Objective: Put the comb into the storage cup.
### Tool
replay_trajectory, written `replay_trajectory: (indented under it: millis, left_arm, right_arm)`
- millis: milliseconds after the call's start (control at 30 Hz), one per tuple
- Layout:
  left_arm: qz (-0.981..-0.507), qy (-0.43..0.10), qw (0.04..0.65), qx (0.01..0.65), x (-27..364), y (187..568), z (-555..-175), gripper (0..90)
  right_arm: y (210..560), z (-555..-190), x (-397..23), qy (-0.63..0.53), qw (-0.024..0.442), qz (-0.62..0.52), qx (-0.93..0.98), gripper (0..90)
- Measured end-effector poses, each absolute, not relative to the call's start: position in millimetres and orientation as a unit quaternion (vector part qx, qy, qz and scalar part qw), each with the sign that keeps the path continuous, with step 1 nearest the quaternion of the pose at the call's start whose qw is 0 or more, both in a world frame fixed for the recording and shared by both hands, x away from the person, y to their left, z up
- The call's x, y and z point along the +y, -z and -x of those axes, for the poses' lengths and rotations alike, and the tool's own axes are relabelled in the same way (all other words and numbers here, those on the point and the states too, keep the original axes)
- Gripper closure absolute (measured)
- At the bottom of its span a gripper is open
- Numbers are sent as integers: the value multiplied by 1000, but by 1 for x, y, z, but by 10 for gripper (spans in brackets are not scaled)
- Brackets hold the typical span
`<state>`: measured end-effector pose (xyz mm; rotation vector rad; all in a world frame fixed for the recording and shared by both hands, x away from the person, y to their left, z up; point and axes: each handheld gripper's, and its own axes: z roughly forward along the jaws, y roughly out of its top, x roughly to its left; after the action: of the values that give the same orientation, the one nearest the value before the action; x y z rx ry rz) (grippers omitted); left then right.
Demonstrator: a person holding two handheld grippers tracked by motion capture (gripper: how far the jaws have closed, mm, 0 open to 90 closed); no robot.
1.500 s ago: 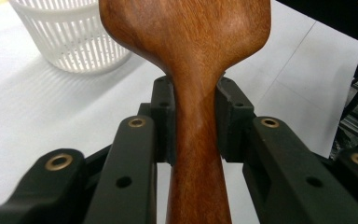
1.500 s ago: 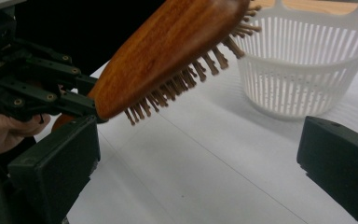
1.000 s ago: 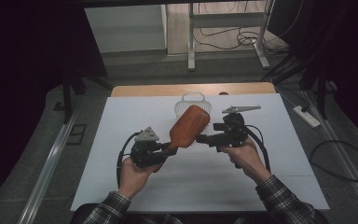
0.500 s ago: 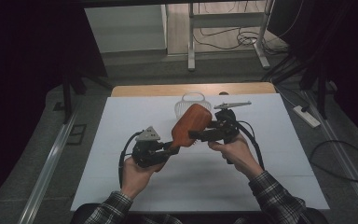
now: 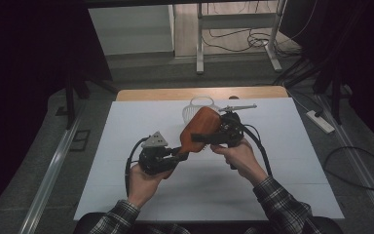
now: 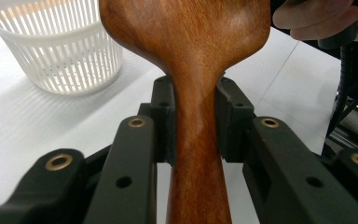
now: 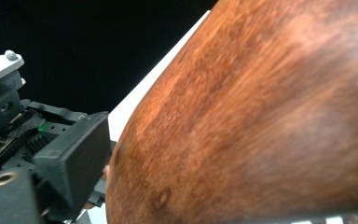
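A white slatted basket [image 5: 198, 108] is seen at the 12 o'clock side of the white desk [image 5: 126, 185]; whether anything lies in it cannot be told. Just in front of it, a wooden paddle [image 5: 200, 130] is held above the desk's middle, blade tilted toward 1 o'clock. Its neck is clamped by the left gripper [image 6: 193, 123], reaching from 8 o'clock. The right gripper [image 5: 199, 138], brought level from 3 o'clock, has just been closing its jaws around the blade; whether they press on it cannot be told.
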<state>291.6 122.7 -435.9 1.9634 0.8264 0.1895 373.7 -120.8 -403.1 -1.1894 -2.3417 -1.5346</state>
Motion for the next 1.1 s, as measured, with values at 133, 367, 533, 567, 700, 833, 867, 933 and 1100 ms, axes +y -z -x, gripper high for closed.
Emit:
replay_trajectory:
  millis: [133, 367, 533, 567, 700, 833, 867, 933, 1100]
  left_arm:
    - [-807, -77, 479, 338, 121, 437, -291, 716]
    - [-808, -73, 477, 338, 121, 439, -292, 716]
    - [-812, -69, 471, 337, 119, 442, -293, 718]
    - [-813, -69, 469, 336, 118, 442, -293, 718]
    - [-822, -69, 456, 333, 116, 444, -294, 718]
    - [-827, -66, 448, 332, 114, 446, -296, 718]
    - [-828, -65, 448, 332, 114, 446, -296, 718]
    - [-828, -65, 448, 332, 114, 446, -296, 718]
    - [-832, -65, 442, 328, 114, 446, -297, 711]
  right_arm:
    - [404, -374, -121, 508, 59, 387, -767, 199]
    - [405, -375, -124, 515, 79, 397, -756, 272]
    - [407, -378, -130, 526, 119, 412, -734, 384]
    - [407, -378, -131, 527, 124, 415, -731, 398]
    - [407, -379, -134, 532, 152, 421, -719, 464]
    - [405, -378, -132, 522, 155, 416, -728, 514]
    - [405, -378, -132, 522, 155, 416, -728, 514]
    - [406, -378, -133, 521, 163, 419, -725, 526]
    - [405, -377, -132, 523, 164, 422, -723, 536]
